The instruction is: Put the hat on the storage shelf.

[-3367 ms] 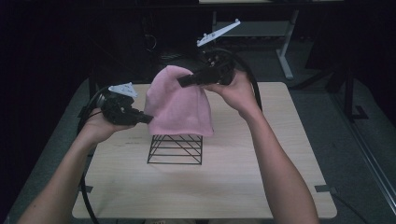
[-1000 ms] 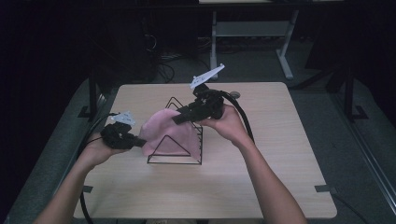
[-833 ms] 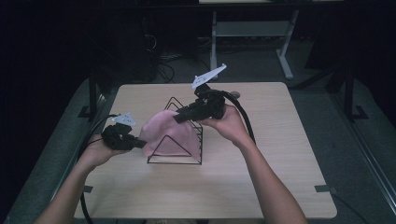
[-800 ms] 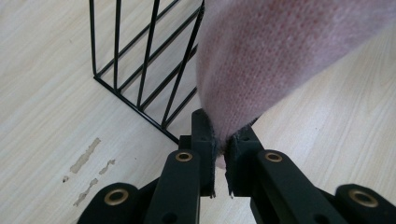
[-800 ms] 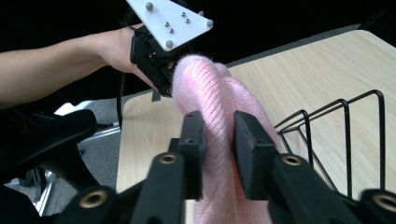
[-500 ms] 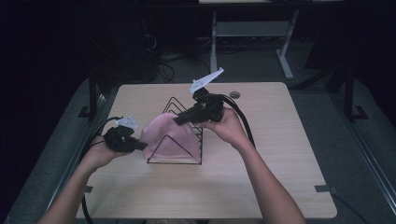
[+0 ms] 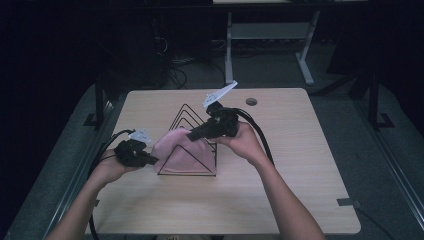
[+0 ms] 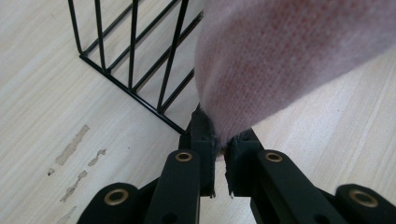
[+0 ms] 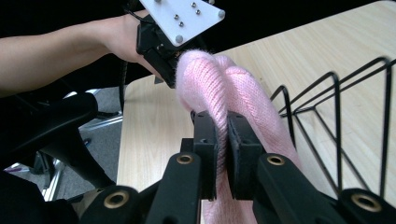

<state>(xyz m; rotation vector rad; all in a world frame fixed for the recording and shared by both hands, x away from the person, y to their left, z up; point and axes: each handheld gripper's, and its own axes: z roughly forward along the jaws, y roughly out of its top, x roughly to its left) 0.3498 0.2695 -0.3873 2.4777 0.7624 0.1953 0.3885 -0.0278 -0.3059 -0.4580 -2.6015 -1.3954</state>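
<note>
A soft pink knitted cloth (image 7: pixel 176 151) lies draped in the black wire triangular rack (image 7: pixel 189 150) on the pale wooden table (image 7: pixel 280 185) — the left gripper (image 7: pixel 150 161) pinches its edge, the right gripper (image 7: pixel 192 135), jaws just closed, clamps a fold.

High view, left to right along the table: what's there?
Left gripper → pink cloth → wire rack → right gripper → hole in the table. Both grippers are shut on the cloth; the rack and the cloth overlap, so their order is loose.
</note>
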